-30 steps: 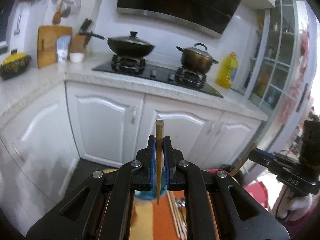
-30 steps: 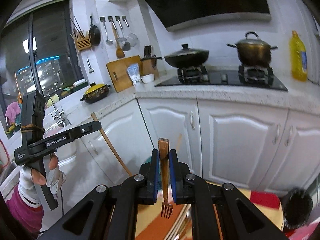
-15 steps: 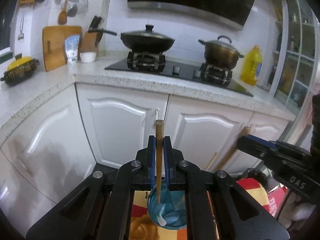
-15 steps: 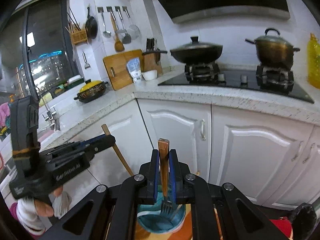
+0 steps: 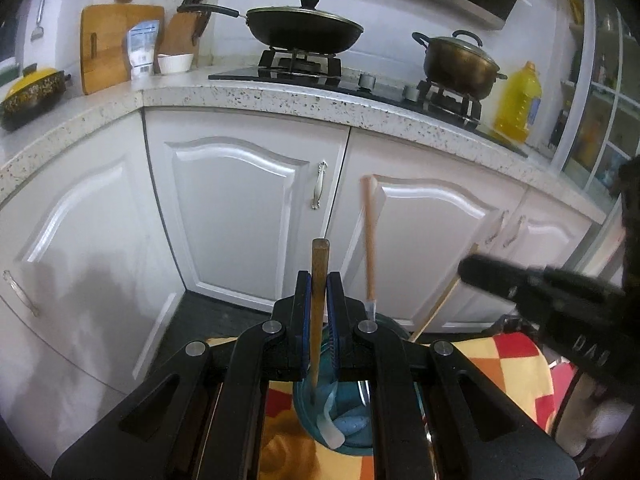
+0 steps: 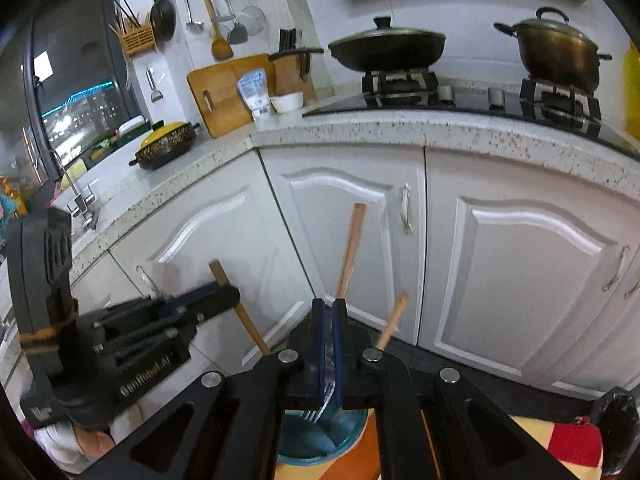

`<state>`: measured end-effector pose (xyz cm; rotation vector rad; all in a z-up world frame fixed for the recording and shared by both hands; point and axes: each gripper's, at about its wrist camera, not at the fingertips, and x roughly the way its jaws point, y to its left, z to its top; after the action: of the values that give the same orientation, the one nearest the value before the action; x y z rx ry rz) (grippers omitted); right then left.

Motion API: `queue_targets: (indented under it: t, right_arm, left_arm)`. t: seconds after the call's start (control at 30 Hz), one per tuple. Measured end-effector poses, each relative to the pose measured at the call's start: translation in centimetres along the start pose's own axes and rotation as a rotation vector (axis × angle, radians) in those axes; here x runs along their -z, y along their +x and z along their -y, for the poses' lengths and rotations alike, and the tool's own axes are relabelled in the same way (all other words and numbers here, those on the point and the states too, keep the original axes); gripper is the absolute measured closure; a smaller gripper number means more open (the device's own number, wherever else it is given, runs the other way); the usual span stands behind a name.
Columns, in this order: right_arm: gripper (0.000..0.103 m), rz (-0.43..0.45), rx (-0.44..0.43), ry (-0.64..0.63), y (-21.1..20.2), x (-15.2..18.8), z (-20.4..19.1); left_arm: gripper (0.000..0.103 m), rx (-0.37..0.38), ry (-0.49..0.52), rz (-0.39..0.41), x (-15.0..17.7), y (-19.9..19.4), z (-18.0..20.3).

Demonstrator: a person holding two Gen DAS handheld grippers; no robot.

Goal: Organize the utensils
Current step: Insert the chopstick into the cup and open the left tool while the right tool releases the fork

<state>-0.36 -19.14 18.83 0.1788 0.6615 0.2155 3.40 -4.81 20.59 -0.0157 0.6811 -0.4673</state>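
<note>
Your left gripper [image 5: 319,308] is clamping a wooden-handled utensil [image 5: 320,280] over the blue cup [image 5: 352,432]; your right gripper's [image 6: 329,344] jaws have just been closing, nothing between them.

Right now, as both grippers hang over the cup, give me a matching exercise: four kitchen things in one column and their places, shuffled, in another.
Things:
1 wok
2 yellow bottle
3 cutting board
4 blue cup

Places:
A on the patterned cloth
B on a stove burner
C leaning against the wall
D beside the lidded pot, on its far side from the wok

Pairs: 1-B, 2-D, 3-C, 4-A
</note>
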Motion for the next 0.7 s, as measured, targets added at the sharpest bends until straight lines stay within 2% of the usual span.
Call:
queue_targets:
  t: [0.27, 0.37, 0.6, 0.7]
  right_arm:
    - [0.100, -0.116, -0.069, 0.044, 2.7, 3.2, 0.4]
    - [0.100, -0.166, -0.064, 0.047, 3.8, 4.3, 0.4]
    - [0.100, -0.134, -0.046, 0.071, 1.0, 5.8, 1.4]
    - [0.099, -0.112, -0.042, 0.090, -0.9, 6.5, 1.9]
  left_arm:
    - [0.097, 0.017, 0.005, 0.007, 0.2, -0.4, 0.6]
    - [0.097, 0.019, -0.001, 0.004, 0.3, -0.5, 0.5]
    - [0.097, 0.077, -0.001, -0.020, 0.4, -0.9, 0.8]
    - [0.096, 0.076, 0.015, -0.017, 0.4, -0.9, 1.3]
